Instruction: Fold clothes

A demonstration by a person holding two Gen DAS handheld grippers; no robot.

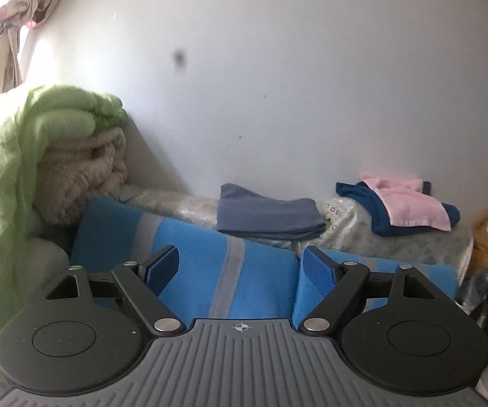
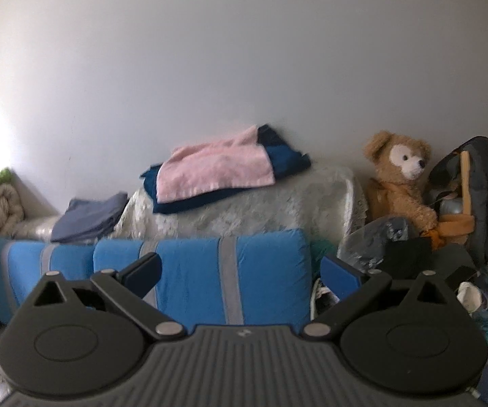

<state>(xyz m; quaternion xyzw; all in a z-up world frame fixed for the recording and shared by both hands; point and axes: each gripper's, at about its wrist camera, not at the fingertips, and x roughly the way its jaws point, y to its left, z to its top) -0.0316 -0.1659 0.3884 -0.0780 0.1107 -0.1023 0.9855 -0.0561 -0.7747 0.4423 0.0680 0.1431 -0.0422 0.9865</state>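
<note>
- Blurring at far left: green blanket (image 1: pixel 16 156) over a beige quilt (image 1: pixel 84 173), edges smeared, cut off by the frame.
- Blue pillows (image 1: pixel 210 271) with grey stripes hide the bed (image 1: pixel 396 237) surface in front.
- Folded grey-blue garment (image 1: pixel 267 213) lies flat near the wall, long axis left-right.
- Pink towel (image 2: pixel 217 169) rests on a navy garment (image 2: pixel 288 159), higher, right of it.
- Left gripper (image 1: pixel 240 264) wide, empty, aimed slightly downward.
- Right gripper (image 2: pixel 240 268) likewise.
- Teddy bear (image 2: pixel 400 173) sits upright at right.

Folded cloth (image 2: pixel 88 218) lies left of towel stack (image 2: pixel 217 173), teddy (image 2: pixel 400 176) right, cushions (image 2: pixel 189 281) in front.
</note>
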